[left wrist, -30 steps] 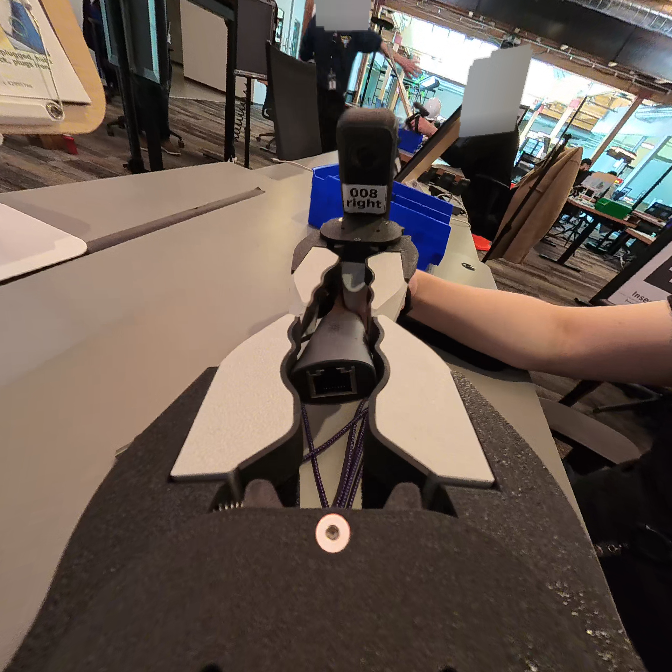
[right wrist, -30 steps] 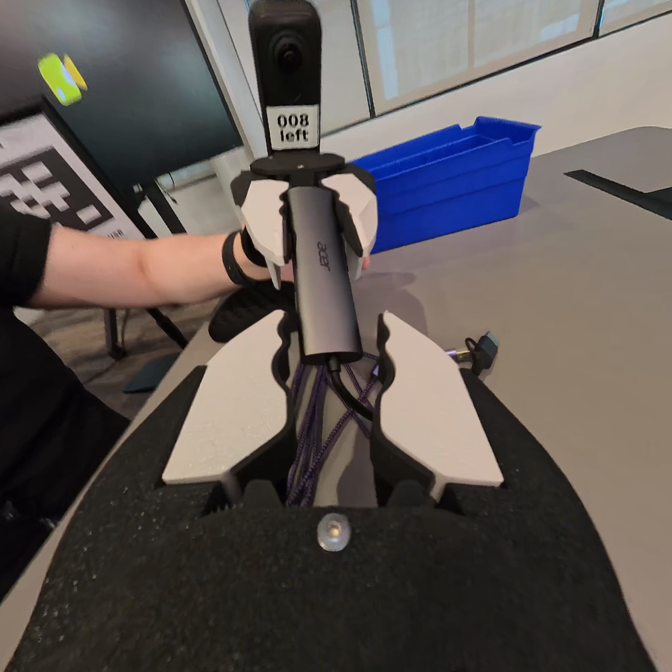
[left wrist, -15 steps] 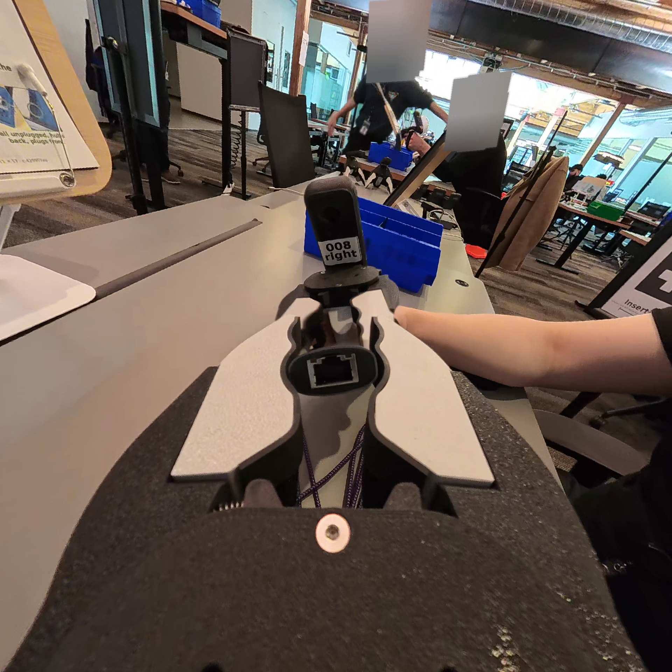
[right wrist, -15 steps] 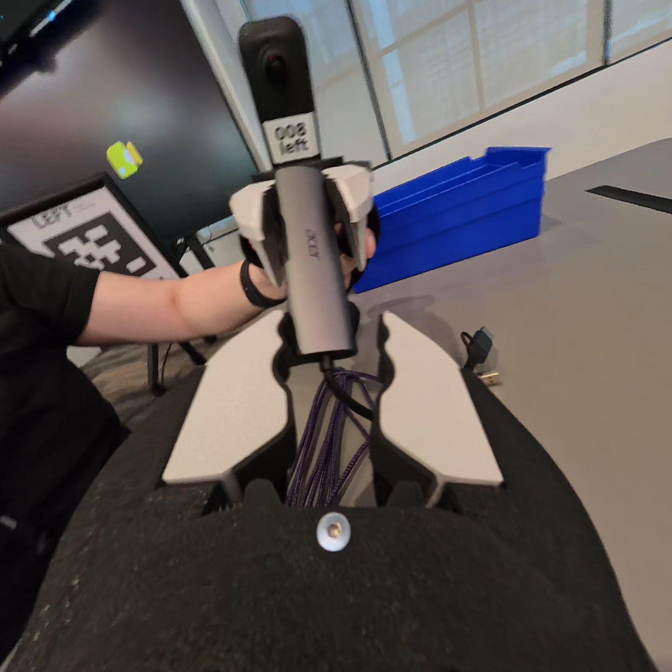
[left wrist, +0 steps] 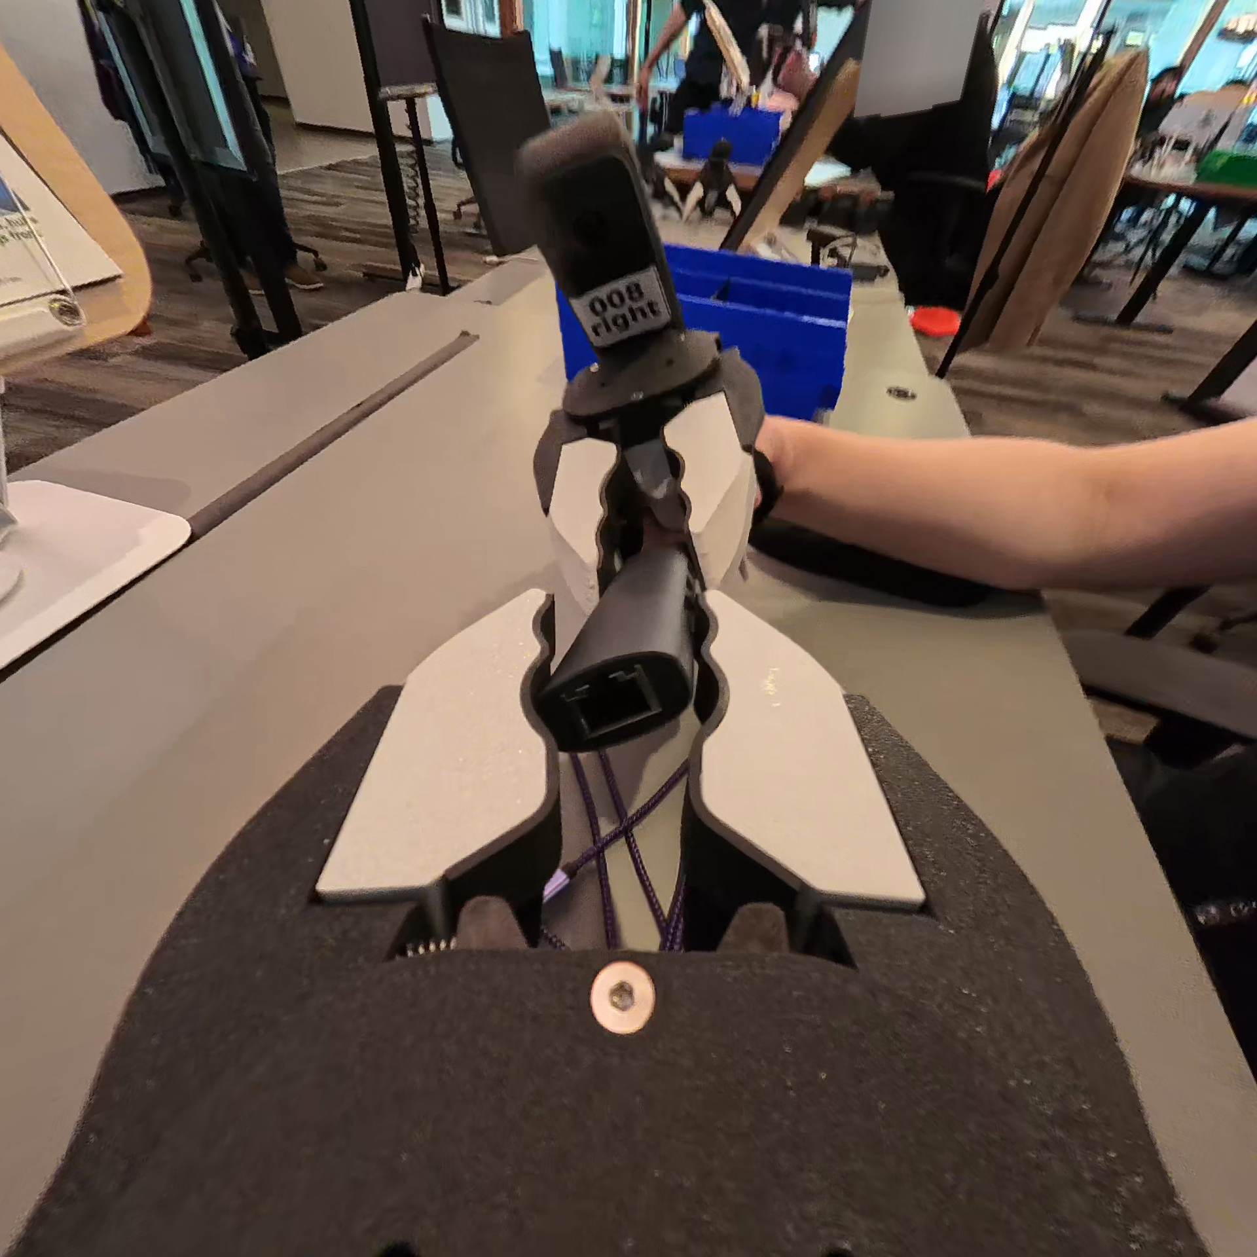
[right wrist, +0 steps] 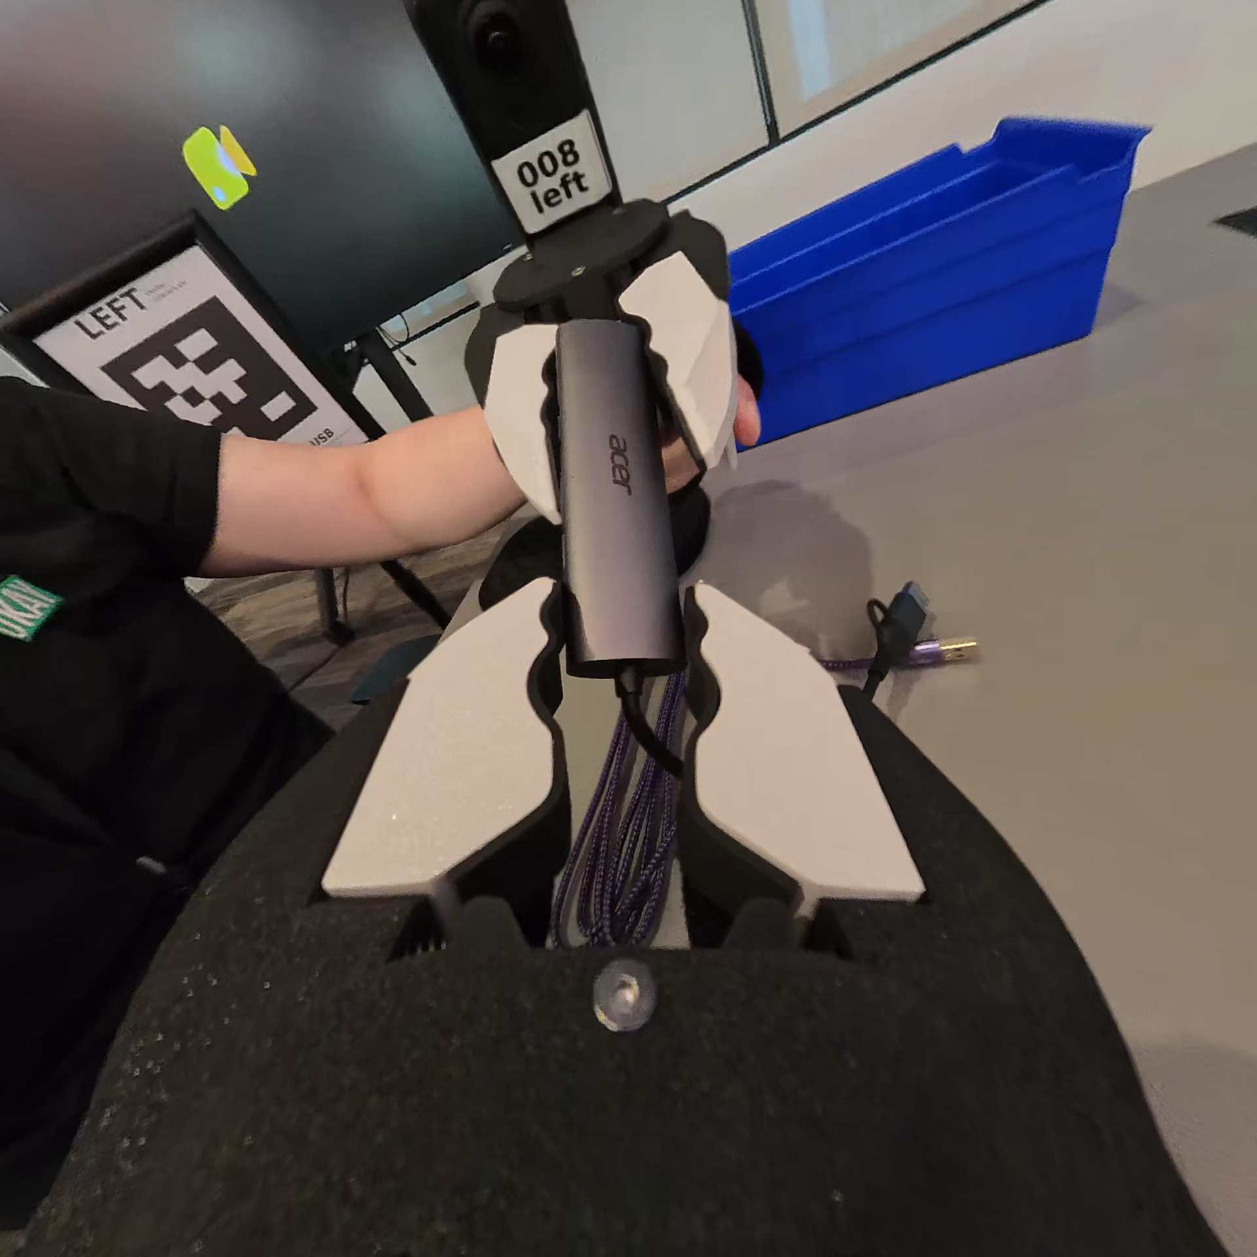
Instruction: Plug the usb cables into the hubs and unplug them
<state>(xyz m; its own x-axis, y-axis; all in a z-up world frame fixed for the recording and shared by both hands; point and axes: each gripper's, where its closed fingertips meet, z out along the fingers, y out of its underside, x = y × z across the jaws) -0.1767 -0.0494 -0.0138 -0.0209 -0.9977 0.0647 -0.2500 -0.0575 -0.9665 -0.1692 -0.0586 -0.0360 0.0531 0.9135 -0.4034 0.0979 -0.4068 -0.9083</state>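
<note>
- hub: dark grey, long and slim, held up above the grey table between the two grippers, which face each other. one end shows a square network port in the left wrist view; the other end shows its flat top in the right wrist view.
- left gripper: jaws narrowed around the port end of the hub, the fingers close on either side. seen from opposite, its white fingers clasp the hub's far end.
- right gripper: jaws set close about the cabled end of the hub, at the fingertips; whether both sides press it i cannot tell for sure. seen from opposite, the hub runs into its jaws.
- black cable: leaves the hub's near end in the right wrist view and curves down.
- purple braided cables: several strands hang below the hub, between the right gripper's fingers; also crossing under the hub in the left wrist view.
- loose plugs: a dark plug and a purple one with a metal tip, lying together on the table, right of the right gripper.
- blue bin: on the table beyond the grippers, well apart from the hub.
- forearm: bare, reaching to the right gripper.
</note>
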